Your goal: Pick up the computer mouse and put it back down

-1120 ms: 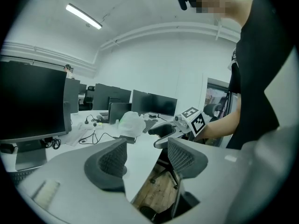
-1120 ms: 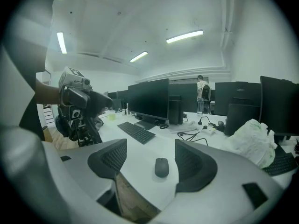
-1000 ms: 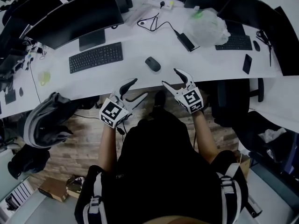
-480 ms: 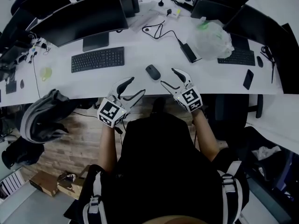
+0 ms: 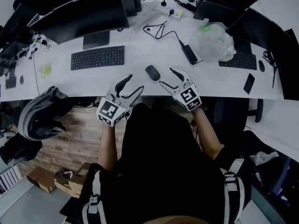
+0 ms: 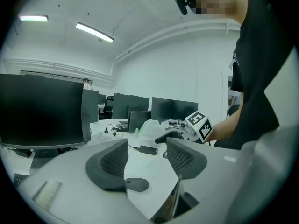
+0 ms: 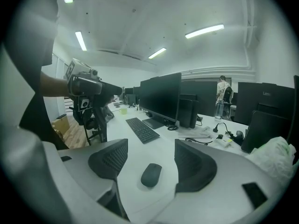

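A dark computer mouse [image 5: 152, 72] lies on the white desk [image 5: 140, 45] near its front edge. My left gripper [image 5: 130, 85] hovers at the desk edge, left of and nearer than the mouse; its jaws are closing with nothing between them. In the left gripper view the mouse [image 6: 137, 185] sits on the desk ahead of the left gripper [image 6: 146, 148]. My right gripper [image 5: 168, 77] is open just right of the mouse, not touching it. The right gripper view shows the mouse [image 7: 151, 174] on the desk ahead of the gap of the right gripper [image 7: 152, 147].
A black keyboard [image 5: 97, 57] and a monitor [image 5: 79, 15] stand behind and left of the mouse. A power adapter [image 5: 189, 54] with its cable and a plastic bag [image 5: 214, 41] lie to the right. A phone [image 5: 249, 83] and a second keyboard [image 5: 237, 60] lie farther right. A backpack [image 5: 42, 113] rests on the floor.
Both grippers have moved forward over the desk's front edge and come nearer the mouse. The mouse has stayed where it was on the desk.
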The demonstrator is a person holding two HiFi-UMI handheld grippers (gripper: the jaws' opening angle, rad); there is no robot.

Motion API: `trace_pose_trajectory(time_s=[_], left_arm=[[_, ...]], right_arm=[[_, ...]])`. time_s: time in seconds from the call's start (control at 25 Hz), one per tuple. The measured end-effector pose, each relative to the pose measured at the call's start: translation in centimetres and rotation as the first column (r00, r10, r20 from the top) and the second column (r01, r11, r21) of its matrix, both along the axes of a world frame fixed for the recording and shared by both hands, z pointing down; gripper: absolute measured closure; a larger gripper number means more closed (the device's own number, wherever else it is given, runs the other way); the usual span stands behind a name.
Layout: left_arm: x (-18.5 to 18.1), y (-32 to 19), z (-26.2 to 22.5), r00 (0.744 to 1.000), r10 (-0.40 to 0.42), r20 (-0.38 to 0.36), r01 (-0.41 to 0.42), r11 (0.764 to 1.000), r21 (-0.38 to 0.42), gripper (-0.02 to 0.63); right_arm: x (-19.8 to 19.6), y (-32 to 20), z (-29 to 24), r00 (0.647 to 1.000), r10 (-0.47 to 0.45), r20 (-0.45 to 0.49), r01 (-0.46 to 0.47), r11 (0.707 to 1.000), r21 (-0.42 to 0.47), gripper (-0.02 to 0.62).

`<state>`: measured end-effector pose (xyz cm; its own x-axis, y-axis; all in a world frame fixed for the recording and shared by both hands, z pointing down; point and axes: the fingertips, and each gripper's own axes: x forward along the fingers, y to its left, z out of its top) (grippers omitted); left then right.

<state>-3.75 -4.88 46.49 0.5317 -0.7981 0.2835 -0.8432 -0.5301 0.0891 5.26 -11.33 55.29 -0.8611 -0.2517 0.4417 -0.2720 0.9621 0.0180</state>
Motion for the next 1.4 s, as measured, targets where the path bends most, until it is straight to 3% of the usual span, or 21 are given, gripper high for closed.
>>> trace_pose_trajectory(time_s=[0.28, 0.8, 1.4], left_arm=[[-1.3, -0.9, -0.2, 1.000, 0.006, -0.004, -0.006, 1.000, 0.005, 0.362], [-3.0, -4.5, -0.7, 0.993, 0.116, 0.031, -0.117, 0.993, 0.028, 0.362], [-4.7, -6.1, 1.7, 0.989, 0.149, -0.021, -0.149, 0.989, -0.006, 0.364]], right_arm=[[-1.2, -0.5, 0.3, 1.000, -0.016, -0.017, 0.016, 1.000, 0.004, 0.295], [-2.4, -1.6, 0.2, 0.996, 0.079, -0.034, -0.078, 0.997, 0.006, 0.295], [-3.7, -0.8, 4.2, 0.987, 0.109, -0.116, -0.112, 0.994, -0.015, 0.295]])
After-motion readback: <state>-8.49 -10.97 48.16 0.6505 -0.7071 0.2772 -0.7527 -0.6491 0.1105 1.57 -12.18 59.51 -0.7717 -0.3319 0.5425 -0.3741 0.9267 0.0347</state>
